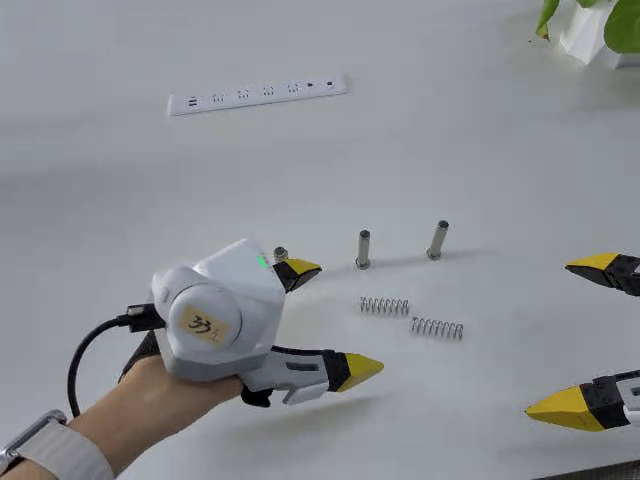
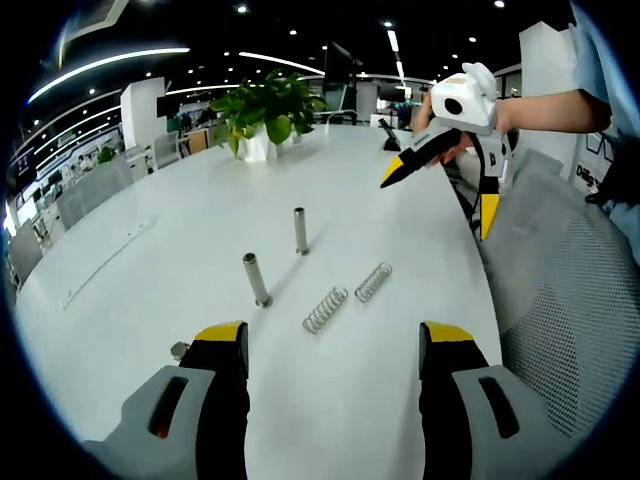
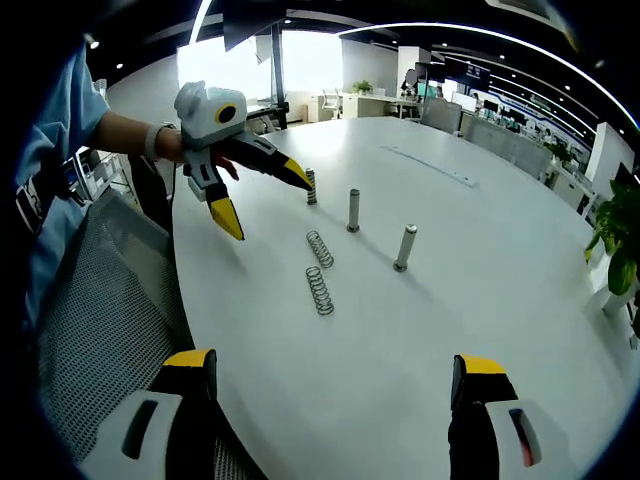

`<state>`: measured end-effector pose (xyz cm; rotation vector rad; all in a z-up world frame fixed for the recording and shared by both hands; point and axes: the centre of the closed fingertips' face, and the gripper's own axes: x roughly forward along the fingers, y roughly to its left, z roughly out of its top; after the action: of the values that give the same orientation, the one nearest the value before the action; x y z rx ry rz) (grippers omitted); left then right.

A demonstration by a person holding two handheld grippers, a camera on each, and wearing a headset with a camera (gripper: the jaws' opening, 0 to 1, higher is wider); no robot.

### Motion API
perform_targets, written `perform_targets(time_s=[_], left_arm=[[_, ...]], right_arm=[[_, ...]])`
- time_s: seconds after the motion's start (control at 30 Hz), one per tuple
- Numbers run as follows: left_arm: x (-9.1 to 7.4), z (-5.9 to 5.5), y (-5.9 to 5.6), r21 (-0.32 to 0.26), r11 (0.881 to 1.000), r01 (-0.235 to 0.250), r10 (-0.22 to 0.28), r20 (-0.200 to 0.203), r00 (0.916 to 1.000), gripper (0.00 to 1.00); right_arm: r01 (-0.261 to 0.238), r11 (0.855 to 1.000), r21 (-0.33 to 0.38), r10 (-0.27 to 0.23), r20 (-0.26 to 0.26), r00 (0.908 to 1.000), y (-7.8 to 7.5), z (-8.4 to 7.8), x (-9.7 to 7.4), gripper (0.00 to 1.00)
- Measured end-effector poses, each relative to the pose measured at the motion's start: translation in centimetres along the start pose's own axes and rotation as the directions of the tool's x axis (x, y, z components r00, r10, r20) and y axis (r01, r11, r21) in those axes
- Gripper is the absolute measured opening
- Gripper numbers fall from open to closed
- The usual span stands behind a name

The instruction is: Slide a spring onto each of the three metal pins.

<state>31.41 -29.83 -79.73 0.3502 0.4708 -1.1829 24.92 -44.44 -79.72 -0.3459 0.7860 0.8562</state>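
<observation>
My left gripper [image 1: 345, 316] has the jaws open and empty, the far jaw just beside the left pin [image 1: 281, 255], which looks ringed with coils. My right gripper [image 1: 550, 337] is open and empty too. The middle pin [image 1: 363, 250] and the right pin [image 1: 438, 240] stand bare on the counter [image 1: 300, 170]. The left spring [image 1: 384, 305] and the right spring [image 1: 437, 327] lie on the near side of them.

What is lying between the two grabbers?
In the head view, two loose springs lie on the table between the left gripper and the right gripper.
</observation>
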Motion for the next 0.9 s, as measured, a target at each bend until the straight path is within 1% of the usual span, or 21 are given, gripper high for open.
perform_targets(time_s=[0.07, 0.1, 0.17, 0.2, 0.37, 0.47, 0.5, 0.57, 0.63, 0.67, 0.73, 0.8, 0.9], left_arm=[[0.6, 0.0, 0.1, -0.002, 1.000, 0.006, -0.006, -0.004, 1.0000, 0.59], [0.8, 0.2, 0.0, 0.004, 1.000, 0.016, -0.016, 0.007, 0.9998, 0.55], [1.4, 0.0, 0.2, 0.017, 1.000, 0.012, -0.012, -0.006, 0.9999, 0.51], [1.8, 0.0, 0.3, 0.024, 1.000, 0.013, -0.013, -0.005, 0.9999, 0.49], [2.7, -0.2, 0.9, 0.038, 0.999, 0.015, -0.014, -0.031, 0.9994, 0.40], [3.1, -0.5, 1.1, 0.041, 0.999, 0.020, -0.018, -0.044, 0.9989, 0.38], [3.2, -0.7, 1.2, 0.040, 0.999, 0.019, -0.017, -0.056, 0.9983, 0.37], [3.5, -0.8, 1.2, 0.045, 0.999, 0.024, -0.021, -0.059, 0.9980, 0.35], [3.8, -1.2, 1.1, 0.053, 0.998, 0.038, -0.034, -0.079, 0.9963, 0.31], [3.9, -1.3, 1.1, 0.059, 0.997, 0.040, -0.035, -0.080, 0.9962, 0.30], [4.0, -1.5, 1.0, 0.047, 0.998, 0.052, -0.048, -0.096, 0.9943, 0.24], [4.1, -1.3, 0.9, 0.055, 0.997, 0.056, -0.051, -0.090, 0.9946, 0.18], [4.3, -1.4, 1.0, 0.061, 0.996, 0.059, -0.053, -0.094, 0.9941, 0.20]], right_arm=[[0.002, 1.000, 0.019, -0.002, -0.002, 1.0000, 0.1, -0.5, -0.2, 0.97], [0.003, 1.000, 0.021, -0.003, -0.004, 1.0000, 0.1, -0.7, -0.3, 0.96], [0.008, 1.000, 0.030, -0.008, -0.004, 1.0000, 0.2, -1.0, -0.5, 0.97], [0.009, 0.999, 0.039, -0.008, -0.004, 1.0000, 0.4, -1.3, -0.6, 0.96], [0.013, 0.998, 0.057, -0.012, -0.003, 0.9999, 0.8, -1.9, -1.0, 0.96], [0.017, 0.998, 0.066, -0.017, -0.003, 0.9998, 0.8, -2.1, -1.1, 0.96], [0.019, 0.997, 0.069, -0.019, -0.003, 0.9998, 0.7, -2.1, -1.2, 0.96], [0.022, 0.997, 0.077, -0.022, -0.004, 0.9998, 0.7, -2.2, -1.3, 0.95], [0.022, 0.997, 0.078, -0.022, -0.005, 0.9997, 0.7, -2.2, -1.3, 0.95], [0.023, 0.997, 0.077, -0.023, -0.008, 0.9997, 0.6, -2.2, -1.4, 0.95], [0.026, 0.997, 0.076, -0.025, -0.010, 0.9996, 0.5, -2.2, -1.4, 0.95], [0.026, 0.996, 0.081, -0.026, -0.006, 0.9997, 0.4, -2.1, -1.5, 0.95], [0.026, 0.996, 0.086, -0.026, -0.008, 0.9996, 0.4, -2.1, -1.5, 0.94]])
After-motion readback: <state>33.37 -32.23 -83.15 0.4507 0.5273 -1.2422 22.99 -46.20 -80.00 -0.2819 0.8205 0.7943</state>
